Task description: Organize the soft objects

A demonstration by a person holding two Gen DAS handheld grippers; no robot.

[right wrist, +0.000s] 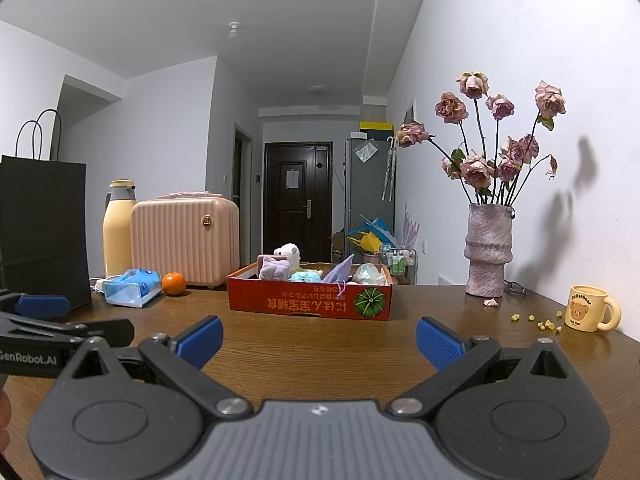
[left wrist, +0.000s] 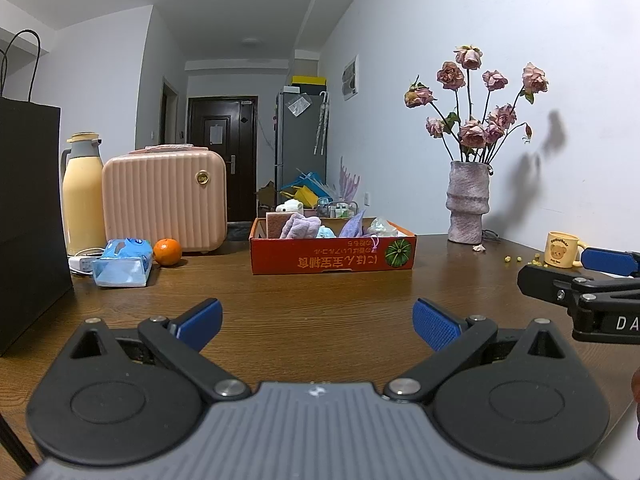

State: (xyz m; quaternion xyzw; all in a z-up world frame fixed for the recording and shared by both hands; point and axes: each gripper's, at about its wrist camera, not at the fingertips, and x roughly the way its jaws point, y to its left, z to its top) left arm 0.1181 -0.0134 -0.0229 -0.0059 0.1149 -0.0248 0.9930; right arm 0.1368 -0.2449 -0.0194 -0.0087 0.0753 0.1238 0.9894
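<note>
A red cardboard box (left wrist: 332, 258) with a pumpkin print stands on the wooden table (left wrist: 320, 312), ahead of both grippers; it also shows in the right wrist view (right wrist: 308, 300). It holds several soft items: a white plush animal (right wrist: 289, 255), a lilac plush (right wrist: 274, 269), a blue plush (right wrist: 305, 276), a purple cloth (right wrist: 340, 270) and a pale bundle (right wrist: 370, 274). My left gripper (left wrist: 318, 322) is open and empty above the table. My right gripper (right wrist: 320, 340) is open and empty too. The right gripper's side shows at the left wrist view's right edge.
At the left stand a black paper bag (left wrist: 28, 220), a yellow thermos (left wrist: 82, 196), a pink case (left wrist: 164, 200), a blue tissue pack (left wrist: 124, 262) and an orange (left wrist: 167, 252). At the right stand a vase of dried roses (left wrist: 467, 208) and a bear mug (right wrist: 588, 308) with yellow crumbs.
</note>
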